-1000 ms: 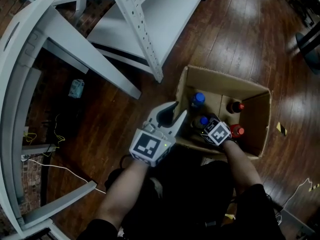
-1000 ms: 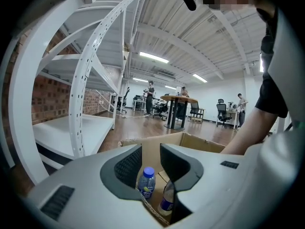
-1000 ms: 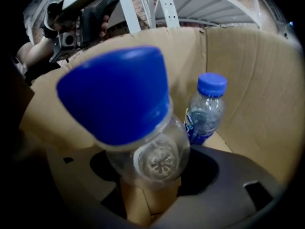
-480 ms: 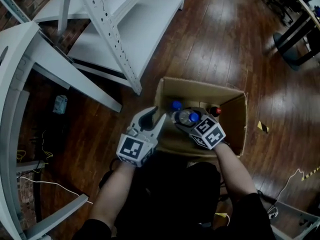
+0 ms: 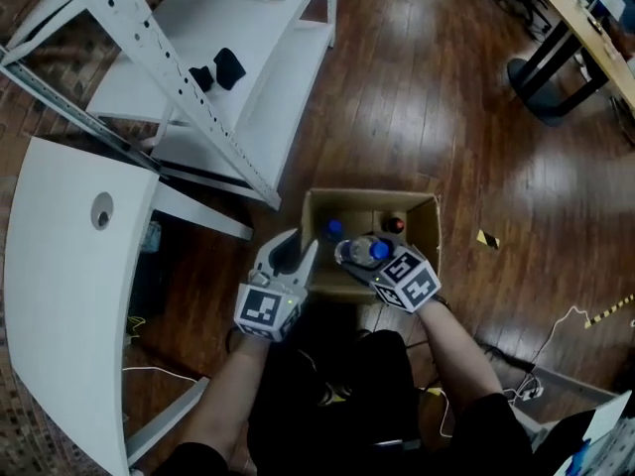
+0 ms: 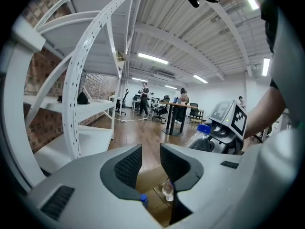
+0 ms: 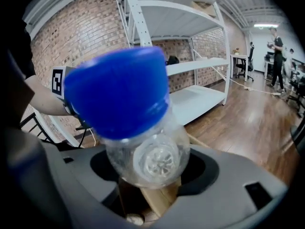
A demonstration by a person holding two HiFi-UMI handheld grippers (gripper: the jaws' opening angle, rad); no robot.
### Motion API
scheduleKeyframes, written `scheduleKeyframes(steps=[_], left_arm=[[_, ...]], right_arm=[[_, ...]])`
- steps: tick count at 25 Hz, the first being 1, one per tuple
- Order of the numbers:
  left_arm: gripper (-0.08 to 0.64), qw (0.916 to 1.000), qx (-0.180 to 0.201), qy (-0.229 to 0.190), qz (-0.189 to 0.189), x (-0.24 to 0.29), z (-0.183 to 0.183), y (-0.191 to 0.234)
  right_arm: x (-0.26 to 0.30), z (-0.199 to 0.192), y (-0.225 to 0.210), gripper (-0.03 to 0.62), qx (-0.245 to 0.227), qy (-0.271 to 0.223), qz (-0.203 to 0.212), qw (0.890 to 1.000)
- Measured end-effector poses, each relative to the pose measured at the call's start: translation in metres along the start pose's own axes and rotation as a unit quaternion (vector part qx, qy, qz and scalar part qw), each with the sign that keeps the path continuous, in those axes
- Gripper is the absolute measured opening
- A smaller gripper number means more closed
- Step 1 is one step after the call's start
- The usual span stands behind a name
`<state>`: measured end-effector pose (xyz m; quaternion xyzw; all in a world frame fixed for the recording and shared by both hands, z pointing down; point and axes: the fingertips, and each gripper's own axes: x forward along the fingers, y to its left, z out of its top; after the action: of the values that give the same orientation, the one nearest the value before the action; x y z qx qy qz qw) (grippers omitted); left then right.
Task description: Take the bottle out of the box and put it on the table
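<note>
Bottle (image 7: 147, 161): clear plastic with a blue cap, gripped across its body by the right gripper (image 5: 369, 262) and held in the air, out of the box.
Right gripper: clenched on the bottle, 1 jaw on each side. The cap is turned toward its camera and fills much of that view.
Left gripper (image 6: 150, 163): released, with its 2 jaws a narrow gap apart and nothing between the pads. Cardboard shows through the gap.
Box (image 5: 427, 228): open cardboard, standing on the wooden floor (image 5: 446, 117). The held bottle overlaps its near rim in the head view.
Head view only: 1 blue-capped bottle (image 5: 334, 228) and 1 red-capped bottle (image 5: 394, 224) upright inside the box. The left gripper is just beside the box's left wall.
Left gripper view only: the right gripper and its bottle seen from the side, higher than the box, with people (image 6: 144, 97) at desks far behind.
Right gripper view only: the left gripper's marker cube (image 7: 57, 80) at the left edge, a brick wall, and a white shelving rack (image 7: 190, 66).
Table (image 5: 60, 296): white and curved, at the person's left, well apart from the box.
</note>
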<state>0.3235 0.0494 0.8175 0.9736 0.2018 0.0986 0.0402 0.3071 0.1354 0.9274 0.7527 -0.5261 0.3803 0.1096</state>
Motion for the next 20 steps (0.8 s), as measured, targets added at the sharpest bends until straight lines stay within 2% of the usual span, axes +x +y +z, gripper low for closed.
scheduleKeyframes(steps=[4, 9, 14, 17, 20], left_arm=[[0.114, 0.9998, -0.021, -0.002, 0.003, -0.029, 0.091, -0.016], [0.114, 0.9999, -0.002, 0.006, 0.011, -0.082, 0.205, -0.038], [0.114, 0.9989, -0.003, -0.035, 0.032, -0.121, 0.314, -0.034], [0.114, 0.9968, 0.004, -0.062, 0.051, -0.151, 0.355, -0.03], [0.114, 0.9943, 0.019, -0.072, 0.076, -0.185, 0.374, -0.024]], right_arm=[[-0.083, 0.064, 0.027, 0.313, -0.009, -0.004, -0.005, 1.0], [-0.189, 0.14, 0.077, 0.313, -0.021, -0.009, 0.0, 1.0], [-0.26, 0.225, 0.113, 0.313, -0.074, -0.031, 0.002, 0.997], [-0.285, 0.264, 0.137, 0.313, -0.096, -0.053, 0.001, 0.994], [-0.298, 0.29, 0.161, 0.313, -0.113, -0.069, -0.003, 0.991]])
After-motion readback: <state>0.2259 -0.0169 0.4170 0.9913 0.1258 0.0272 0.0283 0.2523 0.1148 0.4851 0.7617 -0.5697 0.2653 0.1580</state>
